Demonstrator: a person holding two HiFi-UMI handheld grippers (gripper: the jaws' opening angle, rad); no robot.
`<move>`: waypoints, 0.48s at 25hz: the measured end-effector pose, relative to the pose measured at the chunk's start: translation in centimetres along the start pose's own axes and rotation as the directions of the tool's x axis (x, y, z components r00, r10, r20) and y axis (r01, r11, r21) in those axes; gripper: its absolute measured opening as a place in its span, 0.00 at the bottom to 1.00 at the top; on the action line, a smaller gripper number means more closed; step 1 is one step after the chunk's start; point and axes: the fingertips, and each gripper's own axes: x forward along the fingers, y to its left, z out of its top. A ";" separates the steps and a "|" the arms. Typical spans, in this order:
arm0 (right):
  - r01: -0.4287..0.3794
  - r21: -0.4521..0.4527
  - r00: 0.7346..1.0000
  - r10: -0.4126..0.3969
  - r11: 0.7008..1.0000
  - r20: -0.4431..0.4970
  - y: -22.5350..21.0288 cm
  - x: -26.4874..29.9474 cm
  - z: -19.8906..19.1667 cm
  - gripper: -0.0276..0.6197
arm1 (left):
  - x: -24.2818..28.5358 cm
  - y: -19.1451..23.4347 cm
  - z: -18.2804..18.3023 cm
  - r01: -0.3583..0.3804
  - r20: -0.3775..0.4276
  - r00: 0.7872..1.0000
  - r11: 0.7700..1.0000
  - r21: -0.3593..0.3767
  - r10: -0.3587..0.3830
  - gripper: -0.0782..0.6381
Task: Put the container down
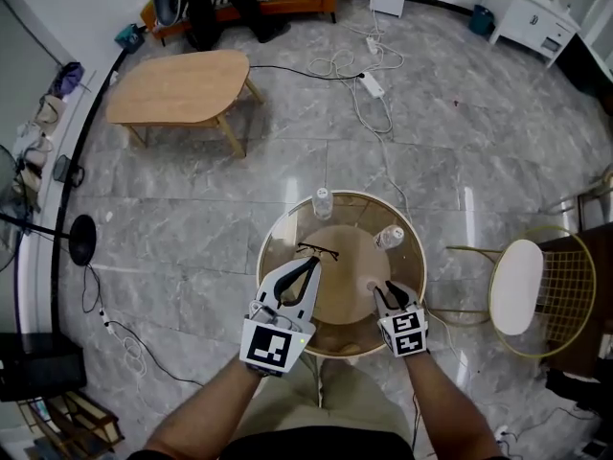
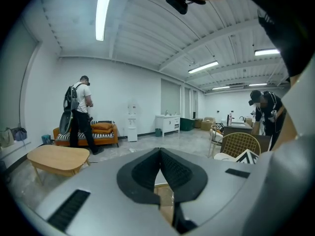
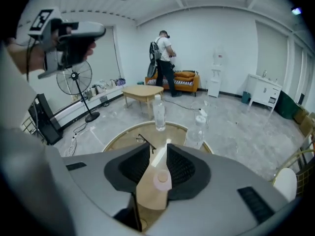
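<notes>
A small container with a pale pink cap (image 3: 161, 180) stands low between the jaws of my right gripper (image 3: 158, 149). The jaws are apart, with a gap between the left pad and the cap. In the head view that container (image 1: 373, 284) is a small pale spot just ahead of the right gripper (image 1: 383, 291), over the near right part of the round glass table (image 1: 271, 230). My left gripper (image 1: 311, 264) hovers over the table's near left, tilted upward. Its fingertips meet with nothing between them in the left gripper view (image 2: 160, 151).
On the table stand two clear bottles (image 1: 323, 202) (image 1: 389, 237) and a pair of glasses (image 1: 317, 252). A wire chair with a white seat (image 1: 517, 286) is at the right, a wooden coffee table (image 1: 182, 86) far left, and cables (image 1: 369, 75) cross the floor.
</notes>
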 end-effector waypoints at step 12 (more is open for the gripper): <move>-0.004 -0.071 0.973 0.020 0.998 0.230 1.7 -11.4 10.4 0.07 | -3.1 -0.8 3.7 -0.047 0.027 0.999 0.998 -0.031 0.048 0.13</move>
